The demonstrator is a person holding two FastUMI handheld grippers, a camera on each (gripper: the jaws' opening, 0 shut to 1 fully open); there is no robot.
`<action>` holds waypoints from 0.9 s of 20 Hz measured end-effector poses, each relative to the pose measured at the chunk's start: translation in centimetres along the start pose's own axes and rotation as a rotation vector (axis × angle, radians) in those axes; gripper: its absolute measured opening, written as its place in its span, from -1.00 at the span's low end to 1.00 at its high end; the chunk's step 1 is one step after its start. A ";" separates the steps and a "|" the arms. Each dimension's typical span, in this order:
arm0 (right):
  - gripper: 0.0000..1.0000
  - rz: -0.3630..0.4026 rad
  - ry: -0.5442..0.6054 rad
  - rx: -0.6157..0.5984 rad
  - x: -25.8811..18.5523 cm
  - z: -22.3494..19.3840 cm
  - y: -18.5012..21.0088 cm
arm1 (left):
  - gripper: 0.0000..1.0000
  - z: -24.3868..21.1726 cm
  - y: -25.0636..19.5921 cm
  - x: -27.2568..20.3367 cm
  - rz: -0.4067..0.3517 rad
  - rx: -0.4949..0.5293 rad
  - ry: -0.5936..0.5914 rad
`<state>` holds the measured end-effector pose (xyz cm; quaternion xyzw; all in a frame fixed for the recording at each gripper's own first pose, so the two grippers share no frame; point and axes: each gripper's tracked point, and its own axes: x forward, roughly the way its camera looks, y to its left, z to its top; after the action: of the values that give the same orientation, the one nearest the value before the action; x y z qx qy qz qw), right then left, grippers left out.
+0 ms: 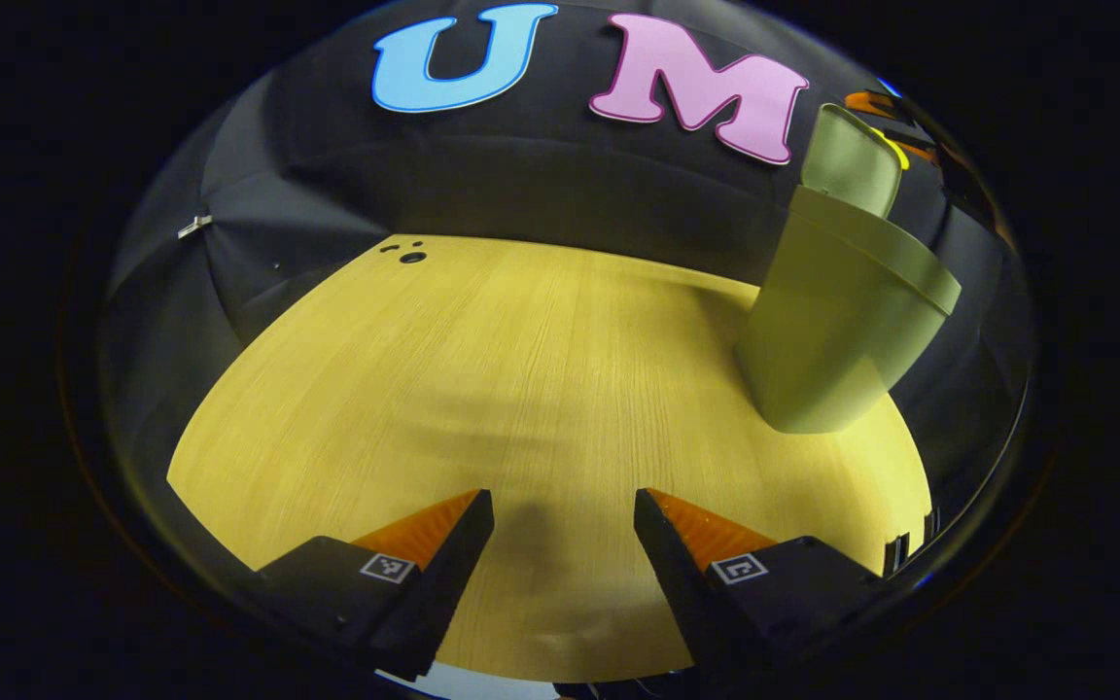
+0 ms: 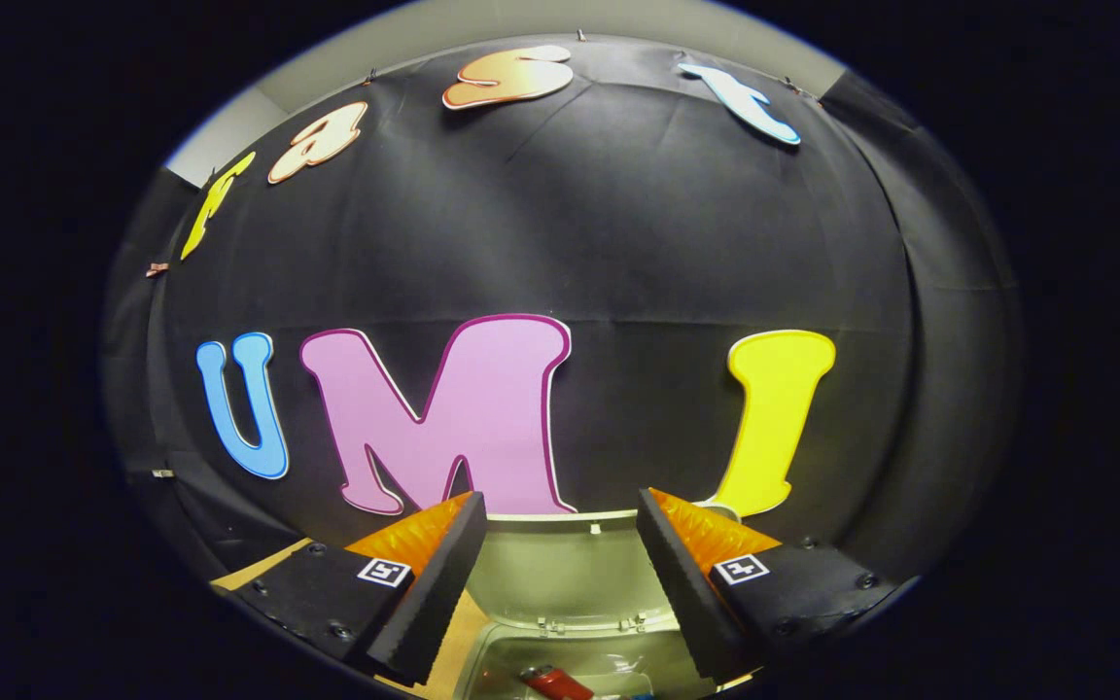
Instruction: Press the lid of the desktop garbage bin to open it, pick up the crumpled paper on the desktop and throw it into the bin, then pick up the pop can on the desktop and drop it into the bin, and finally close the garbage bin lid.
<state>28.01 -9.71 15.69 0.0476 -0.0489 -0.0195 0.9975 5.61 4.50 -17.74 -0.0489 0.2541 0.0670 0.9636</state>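
- My left gripper (image 1: pixel 564 506): fingers spread, nothing between, over bare wooden desktop (image 1: pixel 482 369).
- Green bin (image 1: pixel 837 321) at right, lid (image 1: pixel 847 156) raised.
- My right gripper (image 2: pixel 560 520): fingers apart above the open bin (image 2: pixel 570 583); red pop can (image 2: pixel 552 682) inside.
- No legible writing on either.

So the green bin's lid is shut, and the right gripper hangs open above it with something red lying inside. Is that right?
Not quite: the lid is open, not shut. The right gripper view shows it standing up behind the bin's mouth, and the left gripper view shows it raised too. The rest holds: the right gripper hangs open above the bin, and something red lies inside.
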 end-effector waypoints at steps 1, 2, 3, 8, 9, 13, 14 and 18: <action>0.94 0.014 0.015 -0.004 0.6 -0.5 0.3 | 0.89 -0.2 0.0 0.1 0.021 -0.010 0.004; 0.93 0.029 0.027 -0.004 1.1 -0.7 0.5 | 0.89 -0.4 -0.2 0.0 0.039 -0.020 0.006; 0.95 0.040 0.034 0.000 1.4 -1.0 0.7 | 0.89 -0.5 -0.5 -0.1 0.057 -0.027 0.005; 0.96 0.084 -0.005 0.022 0.5 0.5 1.4 | 0.89 -0.9 -3.9 -0.7 0.054 -0.067 0.002; 0.96 0.085 -0.029 0.018 0.4 1.3 1.3 | 0.89 -0.9 -4.5 -0.6 0.045 -0.058 0.004; 0.95 0.068 -0.030 0.001 2.1 1.9 1.0 | 0.89 -0.4 -6.1 -0.7 0.010 0.004 -0.006; 0.95 0.057 -0.020 -0.003 2.7 1.9 0.7 | 0.89 0.0 -6.2 -0.9 0.005 0.017 -0.017; 0.95 0.021 0.050 0.018 4.8 0.5 -0.7 | 0.89 0.8 -5.9 -1.4 -0.018 0.036 -0.045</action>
<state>32.67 -10.62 16.62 0.0564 -0.0245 -0.0076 0.9981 5.71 -1.32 -16.00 -0.0322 0.2331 0.0550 0.9704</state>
